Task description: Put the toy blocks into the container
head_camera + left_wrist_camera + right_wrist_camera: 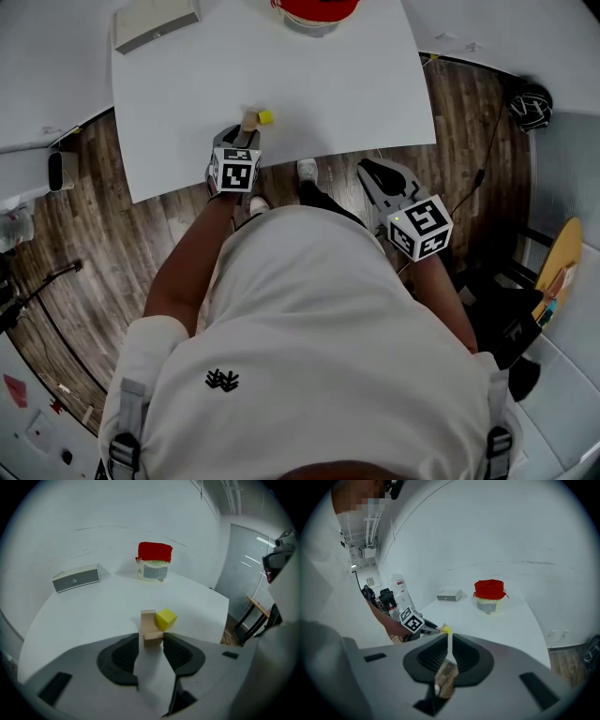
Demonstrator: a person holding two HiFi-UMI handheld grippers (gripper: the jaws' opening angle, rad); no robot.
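Observation:
A tan wooden block (151, 627) lies on the white table (356, 84), and a yellow cube (166, 619) touches its far right side. My left gripper (151, 638) is open, its fingertips on either side of the wooden block's near end. In the head view the left gripper (246, 133) is at the table's front edge, just short of the wooden block (249, 120) and yellow cube (266, 117). The container (314, 11), pale with a red top, stands at the far edge. My right gripper (368, 171) is shut and empty, hanging over the floor off the front edge.
A flat grey box (155, 23) lies at the table's far left corner. The table's front edge runs just behind the left gripper. Wooden floor (94, 244) surrounds the table, with a white device (61, 171) at the left and dark furniture (511, 319) at the right.

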